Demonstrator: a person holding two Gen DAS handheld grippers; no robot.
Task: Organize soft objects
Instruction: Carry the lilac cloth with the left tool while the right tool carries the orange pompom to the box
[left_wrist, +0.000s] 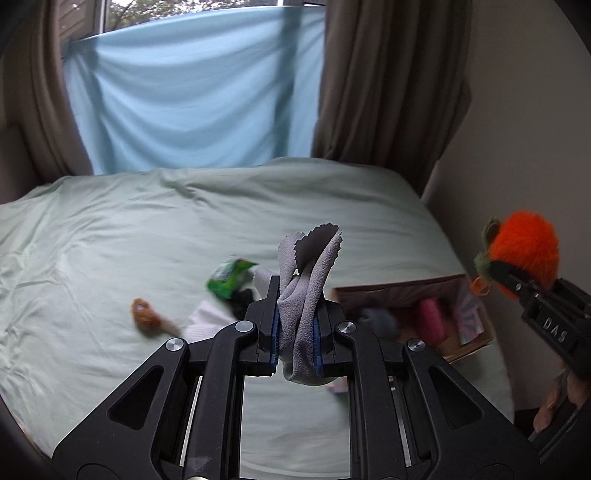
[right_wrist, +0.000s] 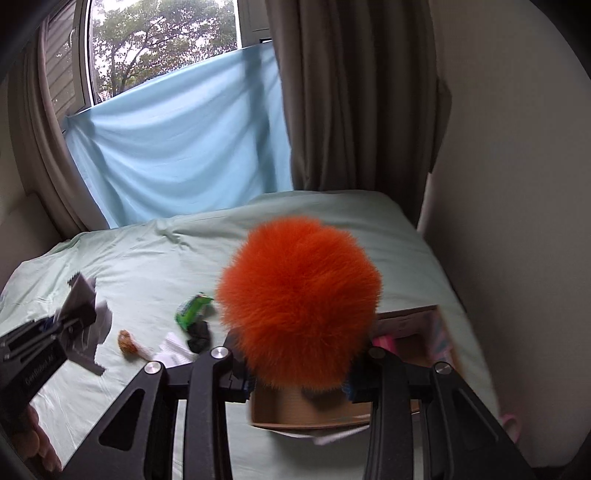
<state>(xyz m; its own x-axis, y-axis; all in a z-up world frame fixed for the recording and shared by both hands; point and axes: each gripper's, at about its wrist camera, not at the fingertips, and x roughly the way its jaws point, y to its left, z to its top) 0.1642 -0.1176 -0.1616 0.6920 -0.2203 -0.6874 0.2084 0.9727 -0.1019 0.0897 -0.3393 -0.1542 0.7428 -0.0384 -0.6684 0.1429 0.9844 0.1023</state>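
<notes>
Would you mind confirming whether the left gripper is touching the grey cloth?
Touching. The left wrist view shows the left gripper with both fingers pressed against the grey cloth.

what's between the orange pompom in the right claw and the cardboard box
Nothing visible. The orange pompom is clamped in the right claw directly above the open cardboard box, with only air between them. The box already holds a pink item, but space remains.
</notes>
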